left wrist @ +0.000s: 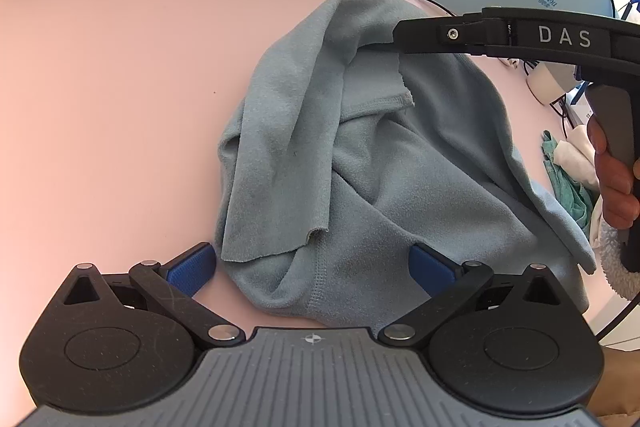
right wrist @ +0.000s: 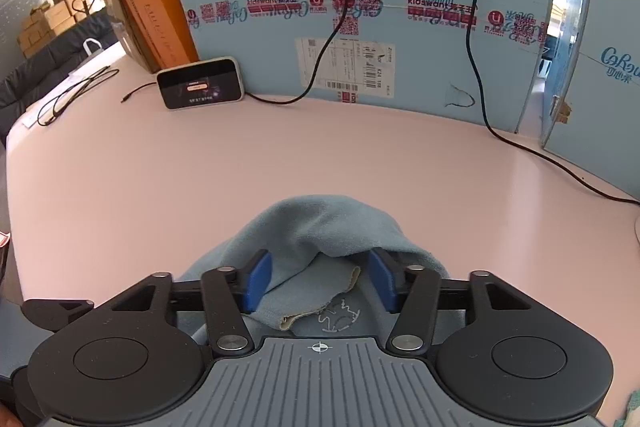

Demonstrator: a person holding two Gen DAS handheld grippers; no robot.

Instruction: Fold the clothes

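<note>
**Soft blue garment lies crumpled, both tongs open over it**

The blue garment (left wrist: pixel 360 155) lies bunched in the middle of the pink surface (left wrist: pixel 120 107), creased and doubled over itself, with a loose flap hanging toward 7 o'clock in the left wrist view and a stitched hem running across its centre. It looks like a thin, fleecy knit: light, limp, not slippery and in no way fragile. It will probably sag and drag when lifted, so a single pinch in the middle would only bunch it further. The better holds seem to be the hems and corners, one for each hand, so the cloth can be pulled flat before any fold.

The left tongs (left wrist: pixel 314 267) are spread wide at 6 o'clock of their own view, angled steeply down. One blue pad sits on bare surface beside the cloth and the other over it; nothing is gripped.

The right tongs (right wrist: pixel 320 281) stand partly open, also tilted down. The garment's raised fold and a pale-edged seam with a small printed mark lie between the pads, but the pads do not appear to press on them. In the left view this tool reaches in from 3 o'clock, above the garment's far edge, with a hand (left wrist: pixel 616 183) wrapped round its grip.
</note>
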